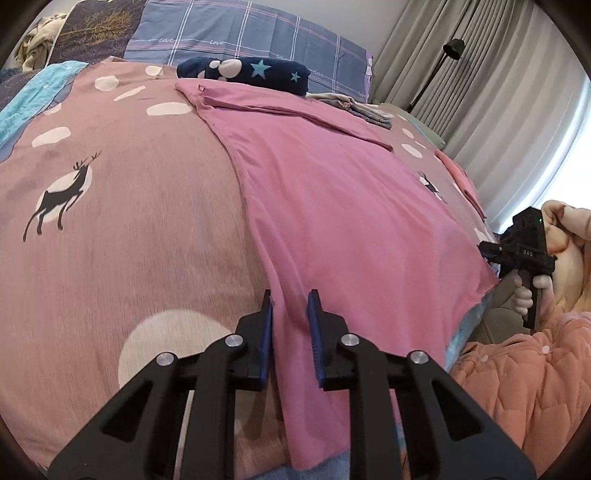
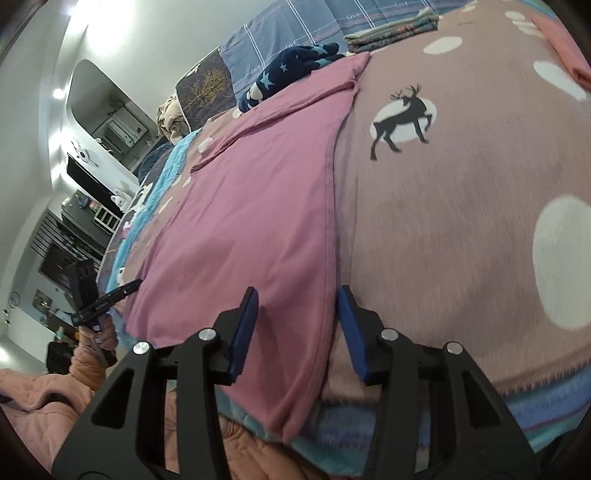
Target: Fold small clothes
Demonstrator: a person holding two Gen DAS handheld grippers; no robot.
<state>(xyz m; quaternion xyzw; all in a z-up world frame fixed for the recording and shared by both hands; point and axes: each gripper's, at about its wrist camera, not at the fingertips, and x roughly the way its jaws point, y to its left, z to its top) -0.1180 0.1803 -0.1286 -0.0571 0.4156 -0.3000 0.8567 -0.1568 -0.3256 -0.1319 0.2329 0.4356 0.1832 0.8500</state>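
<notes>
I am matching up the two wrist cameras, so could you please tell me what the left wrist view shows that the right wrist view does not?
Only the left wrist view shows the grey curtains, a black floor lamp and the bright window.

Only the right wrist view shows the room's shelving and ceiling lights.

Both show the pink garment spread on the deer-print bedspread, the navy star-print bundle, the folded clothes stack and the plaid pillows. Each also catches the other hand-held gripper: the right hand-held gripper and the left hand-held gripper.
</notes>
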